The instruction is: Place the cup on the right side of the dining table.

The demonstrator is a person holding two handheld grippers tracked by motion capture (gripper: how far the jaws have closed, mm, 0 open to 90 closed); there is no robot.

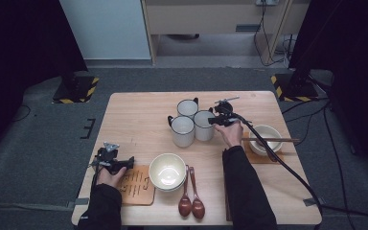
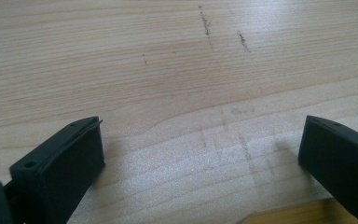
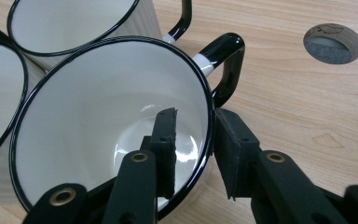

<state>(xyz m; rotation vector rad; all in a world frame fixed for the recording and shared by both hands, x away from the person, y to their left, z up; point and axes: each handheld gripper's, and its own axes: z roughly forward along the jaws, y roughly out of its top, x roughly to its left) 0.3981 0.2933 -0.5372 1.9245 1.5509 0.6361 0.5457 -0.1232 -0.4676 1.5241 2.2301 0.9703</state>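
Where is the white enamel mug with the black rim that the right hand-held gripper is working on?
In the high view, the white enamel mug with the black rim stands right of centre, rightmost of three clustered mugs, with the right hand-held gripper straddling its rim.

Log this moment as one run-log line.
right gripper: jaws straddle rim of mug, one inside, one outside | left gripper: open above bare table, idle | mug grouped with two more

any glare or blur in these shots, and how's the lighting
High view: the table is evenly lit and the corners of the room are dark. Right gripper view: bright glare inside the mug between the right gripper jaws. Left gripper view: the left gripper jaws are soft-edged and cast faint shadows on the wood.
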